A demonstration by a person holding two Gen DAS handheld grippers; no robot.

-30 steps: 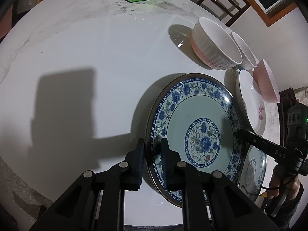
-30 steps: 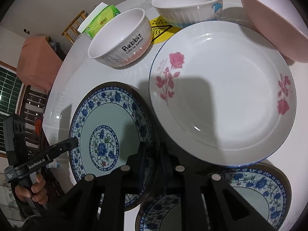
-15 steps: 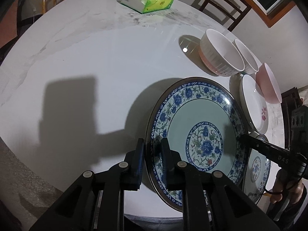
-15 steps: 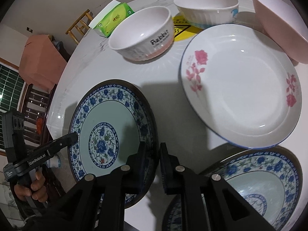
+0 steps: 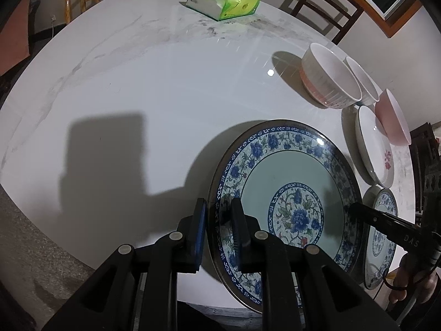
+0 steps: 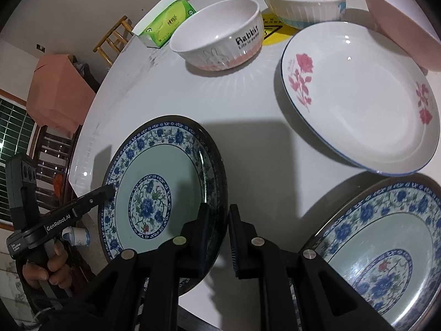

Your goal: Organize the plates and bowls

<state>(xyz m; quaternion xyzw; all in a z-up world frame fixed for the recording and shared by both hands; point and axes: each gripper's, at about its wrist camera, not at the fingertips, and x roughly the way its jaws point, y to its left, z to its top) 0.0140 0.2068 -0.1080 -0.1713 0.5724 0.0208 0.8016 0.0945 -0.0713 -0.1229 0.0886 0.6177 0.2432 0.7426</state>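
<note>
1. One round white counter (image 5: pixel 137 88) carries everything; its near edge is cut off behind the claw arms in both views.
2. Blue-flowered plate (image 5: pixel 289 193), rimmed in dark metal, sits near the counter's edge. The left claw (image 5: pixel 217 215) is clamped on one side of its rim and the right claw (image 6: pixel 217 220) on the opposite side, one finger inside the rim and one outside on each.
3. Second blue-flowered plate (image 6: pixel 386 248) lies just beside it, partly cut off at the right wrist view's lower corner.
4. White plate with pink roses (image 6: pixel 358 96) lies beyond; small writing beside one rose is too small to read.
5. Pink bowl (image 6: pixel 399 19) is cut off by the frame edge.
6. White bowl (image 6: pixel 217 38) reads "Rabbit", with a smaller line beneath that is hard to make out.
7. White bowl with a blue base (image 6: pixel 303 0) stands on a yellow warning sticker (image 6: pixel 273 31), print illegible.
8. Green tissue pack (image 5: pixel 223 2) has unreadable lettering.
9. Left claw's arm reads "GenRobot.AI"; right one's shows "DAS".
</note>
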